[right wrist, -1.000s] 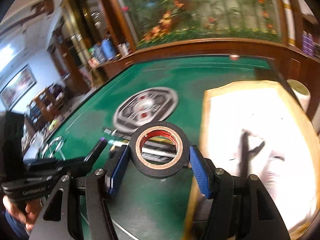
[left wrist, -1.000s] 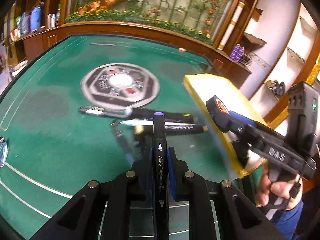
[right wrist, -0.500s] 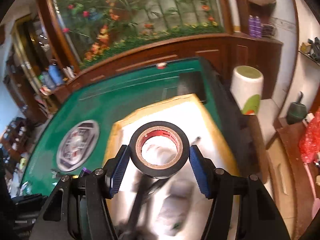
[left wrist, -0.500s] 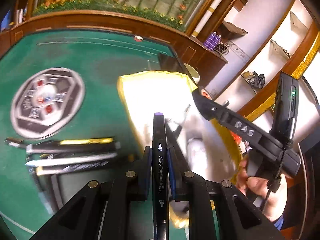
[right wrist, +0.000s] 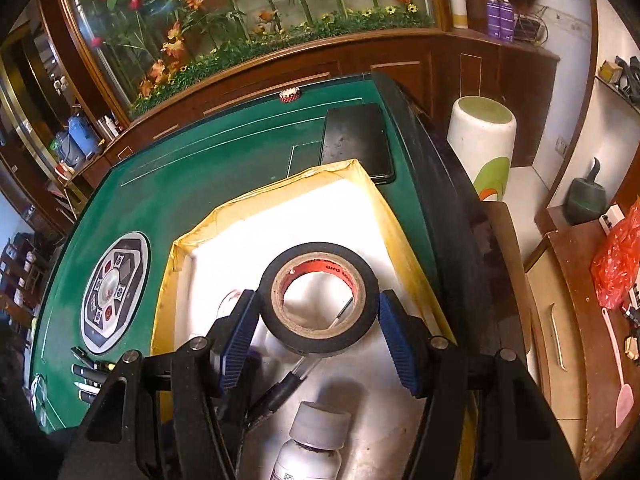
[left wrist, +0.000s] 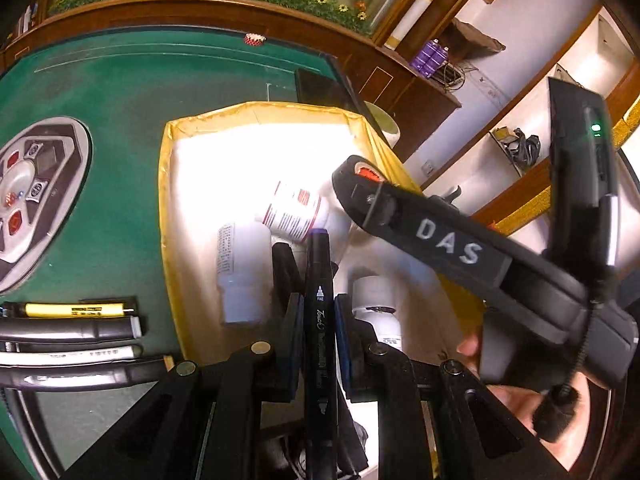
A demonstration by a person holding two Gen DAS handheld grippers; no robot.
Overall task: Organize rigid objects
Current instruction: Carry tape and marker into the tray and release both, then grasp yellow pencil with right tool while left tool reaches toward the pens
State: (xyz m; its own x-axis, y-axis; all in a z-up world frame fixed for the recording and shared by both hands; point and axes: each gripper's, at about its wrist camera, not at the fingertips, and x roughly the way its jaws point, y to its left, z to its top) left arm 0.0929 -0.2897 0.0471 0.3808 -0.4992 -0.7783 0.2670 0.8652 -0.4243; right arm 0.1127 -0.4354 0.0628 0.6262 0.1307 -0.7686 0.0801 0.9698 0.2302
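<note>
My left gripper is shut on a black marker that stands upright between its pads, purple tip up. It hangs over the near end of a yellow-rimmed white box that holds three white bottles. My right gripper is shut on a black roll of tape with a red inner label, held flat above the middle of the same box. In the left wrist view the right gripper's black body crosses over the box's right side, with a hand under it.
Several pens lie side by side on the green felt table, left of the box. A round control panel sits in the table's centre. A black slab lies beyond the box. A white stool stands off the table's right edge.
Both grippers have swung right, from above the pens on the felt to above the box. The marker and the tape roll stay held as before.
</note>
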